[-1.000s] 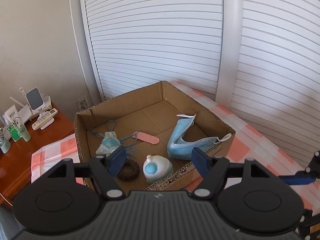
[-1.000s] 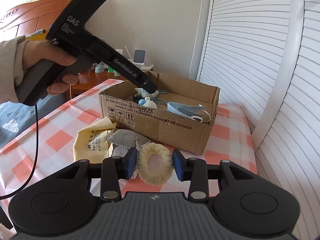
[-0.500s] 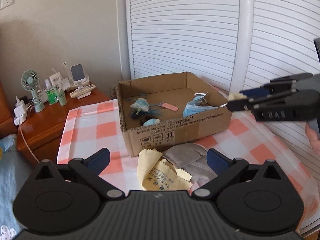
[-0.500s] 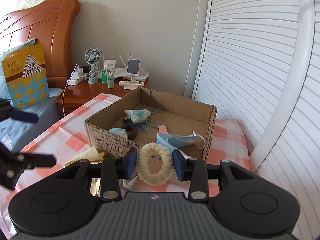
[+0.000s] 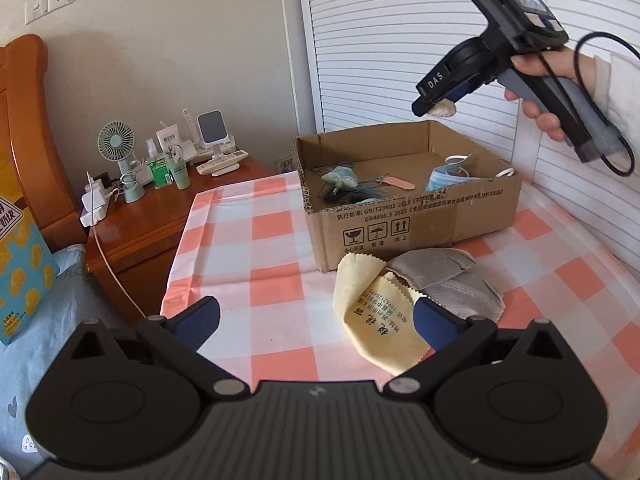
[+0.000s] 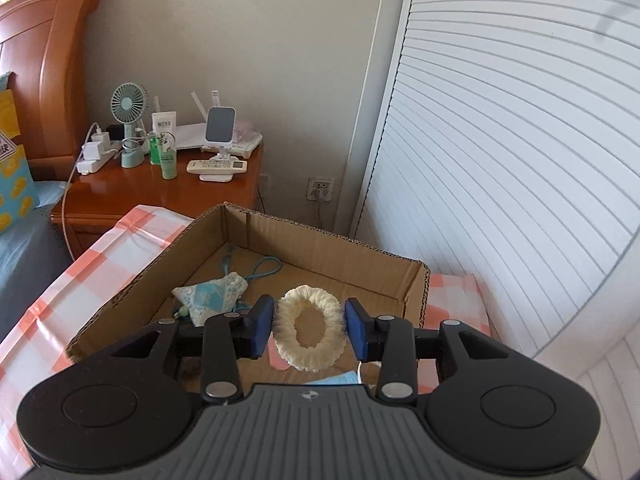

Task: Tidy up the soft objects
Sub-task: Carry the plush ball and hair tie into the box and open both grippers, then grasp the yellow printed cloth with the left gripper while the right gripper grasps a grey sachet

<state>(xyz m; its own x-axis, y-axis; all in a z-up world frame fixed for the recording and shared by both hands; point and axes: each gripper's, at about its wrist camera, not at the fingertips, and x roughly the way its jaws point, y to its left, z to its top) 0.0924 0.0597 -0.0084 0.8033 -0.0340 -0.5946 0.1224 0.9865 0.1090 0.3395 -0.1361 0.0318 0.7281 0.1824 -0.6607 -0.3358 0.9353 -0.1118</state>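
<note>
Above the cardboard box (image 6: pixel 416 280), your right gripper (image 6: pixel 309 330) pinches a cream scrunchie (image 6: pixel 308 334); inside lie a pouch (image 6: pixel 212 294) and blue mask (image 5: pixel 446 176). Your left gripper (image 5: pixel 316 320) gapes wide, empty.

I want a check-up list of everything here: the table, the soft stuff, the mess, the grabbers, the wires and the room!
Surface: checked tablecloth, orange and white.
Job's things: cardboard box holds a blue face mask and a patterned pouch; yellow cloth and grey pads lie on the tablecloth in front of the box.
Clutter: nothing seen on the tablecloth.
Grippers: left hand-held gripper open, nothing between its jaws, which have just been opening; right hand-held gripper shut on the cream scrunchie, above the box.
Cables: black cord hangs from the right hand-held gripper's handle; white cable by the nightstand.
Surroundings: nightstand with small fan; slatted doors.
</note>
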